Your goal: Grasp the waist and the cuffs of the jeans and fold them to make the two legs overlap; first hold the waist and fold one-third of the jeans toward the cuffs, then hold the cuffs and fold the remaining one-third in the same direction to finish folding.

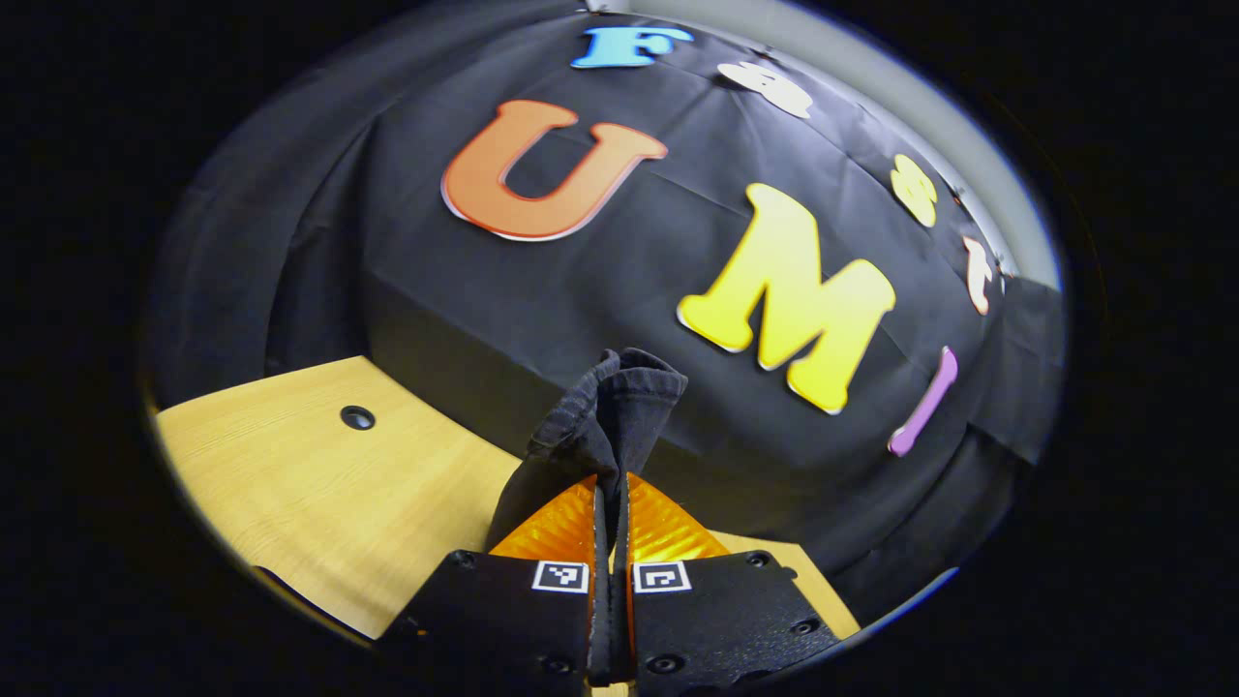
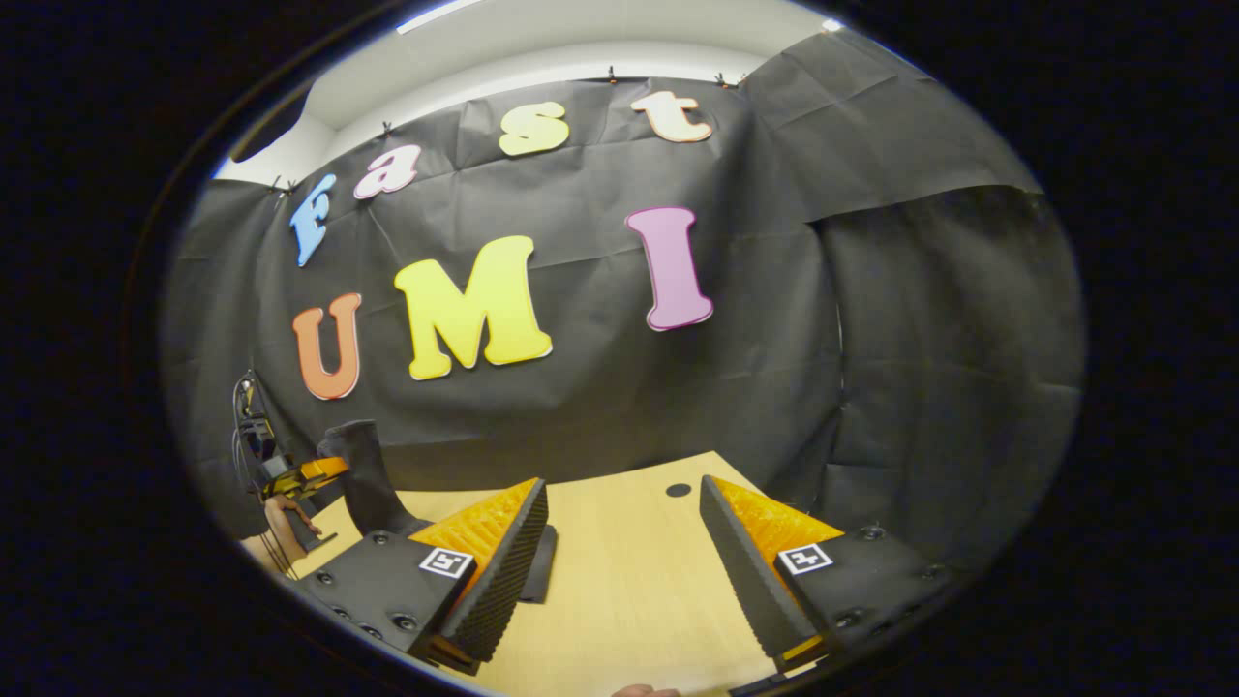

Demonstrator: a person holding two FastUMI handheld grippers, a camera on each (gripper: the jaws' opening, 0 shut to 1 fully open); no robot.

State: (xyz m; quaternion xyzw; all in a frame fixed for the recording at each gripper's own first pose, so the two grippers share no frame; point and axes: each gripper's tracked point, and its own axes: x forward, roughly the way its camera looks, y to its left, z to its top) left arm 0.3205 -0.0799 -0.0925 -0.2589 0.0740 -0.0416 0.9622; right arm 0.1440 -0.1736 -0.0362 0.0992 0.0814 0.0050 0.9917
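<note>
Dark jeans (image 1: 605, 416) stick up in a bunched fold from between the fingers of my left gripper (image 1: 610, 503), which is shut on the cloth and lifted above the wooden table (image 1: 319, 494). In the right gripper view the same jeans (image 2: 363, 474) hang at the far left, held by the left gripper (image 2: 310, 474) with a hand (image 2: 286, 523) under it. My right gripper (image 2: 624, 532) is open over the bare table (image 2: 629, 590), with nothing between its fingers, well to the right of the jeans.
The table has a round cable hole (image 1: 357, 417), seen too in the right gripper view as a hole (image 2: 679, 490) near the back edge. The black cloth wall stands close behind the table. Cables (image 2: 247, 426) hang at the far left.
</note>
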